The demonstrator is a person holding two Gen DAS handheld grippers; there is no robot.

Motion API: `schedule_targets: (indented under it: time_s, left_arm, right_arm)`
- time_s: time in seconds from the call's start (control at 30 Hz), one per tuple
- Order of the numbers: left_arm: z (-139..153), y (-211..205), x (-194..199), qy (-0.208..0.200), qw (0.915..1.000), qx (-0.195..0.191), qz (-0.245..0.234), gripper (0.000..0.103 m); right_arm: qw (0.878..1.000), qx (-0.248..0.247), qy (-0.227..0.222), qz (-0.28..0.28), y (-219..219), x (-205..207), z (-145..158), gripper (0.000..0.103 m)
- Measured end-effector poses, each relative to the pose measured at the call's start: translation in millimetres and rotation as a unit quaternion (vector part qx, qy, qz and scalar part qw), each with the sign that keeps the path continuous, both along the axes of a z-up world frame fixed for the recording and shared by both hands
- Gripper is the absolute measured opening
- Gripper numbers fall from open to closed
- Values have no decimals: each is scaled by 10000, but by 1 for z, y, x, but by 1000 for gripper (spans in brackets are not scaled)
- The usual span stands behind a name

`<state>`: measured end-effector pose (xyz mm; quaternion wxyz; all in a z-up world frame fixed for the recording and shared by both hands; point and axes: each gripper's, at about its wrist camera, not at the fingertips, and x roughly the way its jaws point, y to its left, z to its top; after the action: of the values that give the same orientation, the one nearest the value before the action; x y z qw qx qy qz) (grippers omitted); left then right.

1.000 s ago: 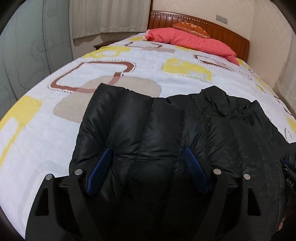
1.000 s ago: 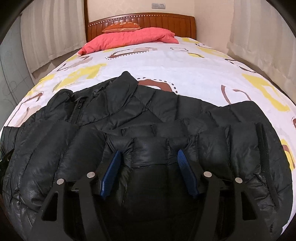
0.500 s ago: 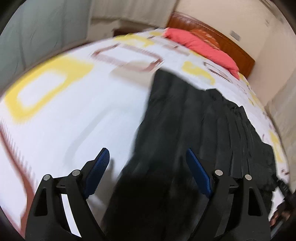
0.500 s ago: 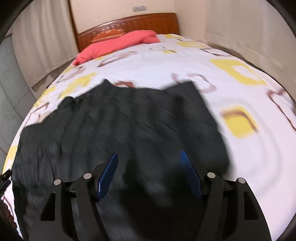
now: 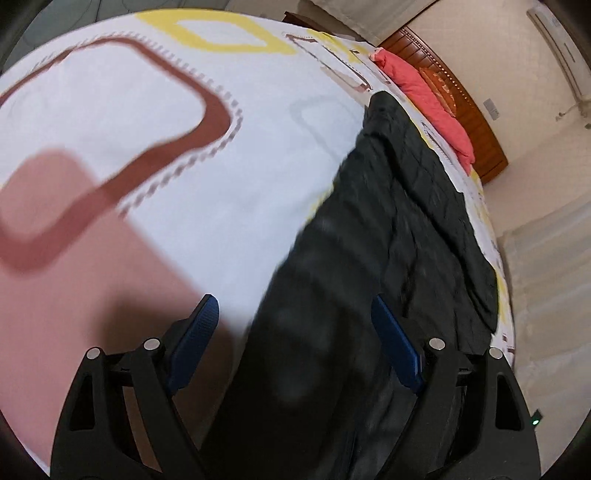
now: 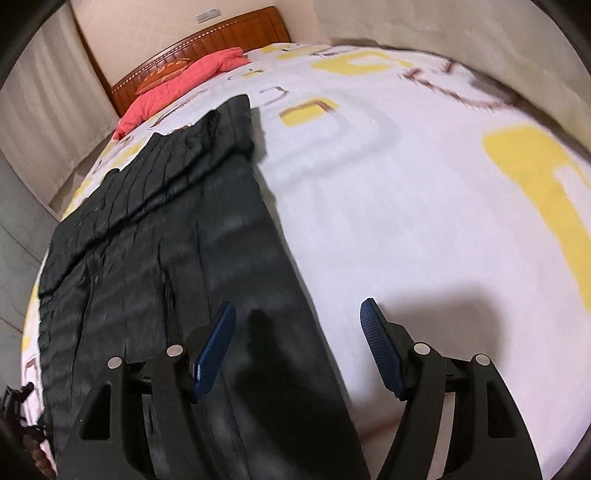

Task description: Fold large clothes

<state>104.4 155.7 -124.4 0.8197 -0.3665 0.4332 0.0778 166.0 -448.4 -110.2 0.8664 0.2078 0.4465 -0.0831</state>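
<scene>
Nearest, the left gripper (image 5: 291, 328) and right gripper (image 6: 297, 328) had swung outward to opposite side edges of the black puffer jacket (image 5: 388, 236). Both sets of jaws stood apart, the right's having just widened, clamping nothing. The jacket lay flat on the patterned bedspread (image 6: 424, 221), a red pillow (image 6: 177, 85) beyond. A side fold probably came next.

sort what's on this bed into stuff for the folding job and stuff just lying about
Part of the job:
- black puffer jacket, spread on the bed
- left gripper, jaws open, nothing held
- right gripper, jaws open, nothing held

Just lying about:
- patterned bedsheet
- red pillow at the headboard
- orange cushion behind it
- wooden headboard
</scene>
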Motion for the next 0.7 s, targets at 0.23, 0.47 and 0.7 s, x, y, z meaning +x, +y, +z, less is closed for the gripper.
schedule_targets:
  time_s: [0.23, 0.47, 0.7]
  left_arm:
    - [-9, -4, -42, -294, 9972, -666, 171, 84]
    - [-14, -15, -75, -496, 9908, -1254, 130, 83]
    - [-18, -24, -99, -767, 9849, -1549, 111, 71]
  right_arm:
    - [9987, 505, -77, -31, 1, -51, -14, 69]
    - [9913, 1272, -348, -49, -1, -94, -23, 69]
    - [9771, 1985, -738, 212, 3, -123, -31, 69]
